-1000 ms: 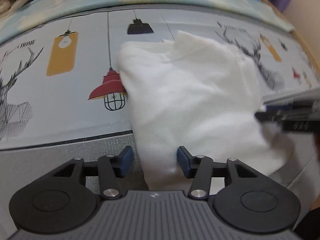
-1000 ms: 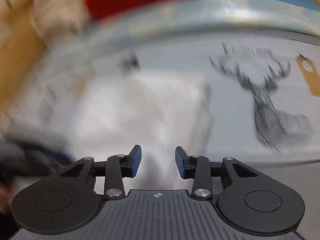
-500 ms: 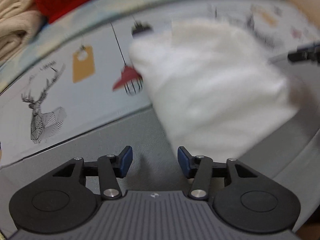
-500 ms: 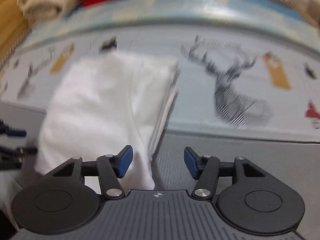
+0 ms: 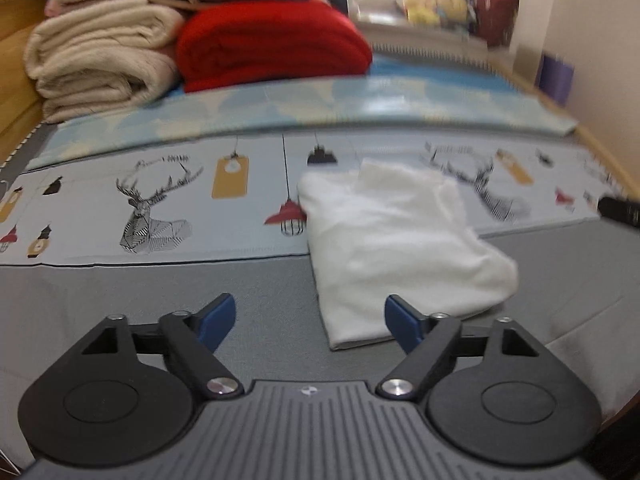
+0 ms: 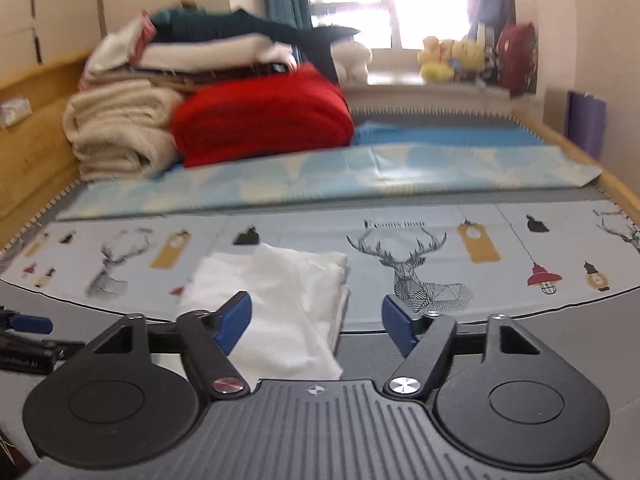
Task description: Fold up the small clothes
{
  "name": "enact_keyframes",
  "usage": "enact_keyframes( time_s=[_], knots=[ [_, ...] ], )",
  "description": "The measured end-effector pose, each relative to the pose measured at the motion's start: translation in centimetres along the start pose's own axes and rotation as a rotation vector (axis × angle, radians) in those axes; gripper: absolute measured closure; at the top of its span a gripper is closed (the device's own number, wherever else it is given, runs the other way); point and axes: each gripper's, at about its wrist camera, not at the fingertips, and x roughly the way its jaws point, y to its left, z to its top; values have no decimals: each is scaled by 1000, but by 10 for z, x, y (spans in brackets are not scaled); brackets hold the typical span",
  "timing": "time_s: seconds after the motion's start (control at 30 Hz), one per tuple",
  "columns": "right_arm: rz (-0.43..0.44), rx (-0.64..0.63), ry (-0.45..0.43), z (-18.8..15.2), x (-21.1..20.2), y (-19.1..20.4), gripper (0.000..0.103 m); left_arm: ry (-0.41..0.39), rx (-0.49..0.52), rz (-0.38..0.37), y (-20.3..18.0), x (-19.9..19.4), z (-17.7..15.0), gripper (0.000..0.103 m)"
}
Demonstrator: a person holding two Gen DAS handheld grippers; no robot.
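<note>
A small white garment (image 5: pixel 396 240) lies folded into a compact bundle on the bed, half on the printed mat and half on the grey sheet. It also shows in the right wrist view (image 6: pixel 280 304). My left gripper (image 5: pixel 308 320) is open and empty, raised above the bed, just short of the garment's near edge. My right gripper (image 6: pixel 316 322) is open and empty, raised above the garment's near right part. The left gripper's tip shows at the far left of the right wrist view (image 6: pixel 24 340).
A printed mat with deer and lamps (image 5: pixel 160 208) covers the bed's middle, with a light blue mat (image 5: pixel 320 104) behind it. Folded beige blankets (image 5: pixel 100 60) and a red blanket (image 5: pixel 272 44) are stacked at the back left. A wooden bed frame (image 6: pixel 36 120) runs along the left.
Both grippers have pulled back and lifted away from the white garment, and their jaws have opened wider. The garment stays folded on the bed.
</note>
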Motion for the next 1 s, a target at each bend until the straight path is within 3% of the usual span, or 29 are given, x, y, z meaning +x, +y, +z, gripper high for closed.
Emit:
enact_keyframes(
  time_s=[0.1,0.2,0.27,0.47,0.7,1.0],
  knots=[
    [5,31,-76,-22,-29,6,18,-79,-7,-13,-12,-22,-23,0],
    [15,31,-94,-43,-44,18,13,-139,11,5,-28,-30,-58,0],
    [14,-20,-75,-51,-47,32,10,-80,-9,10,-36,-29,-70,0],
    [0,-158,-10,-63,-34,61,7,-55,17,40,-48,-19,-77,0],
    [-12,-114,31,-66,-27,67,4,-20,-51,58,-40,-6,-77,0],
    [-19,-134,70,-70,-20,71,3,-6,-45,50,-40,1,-76,0]
  ],
)
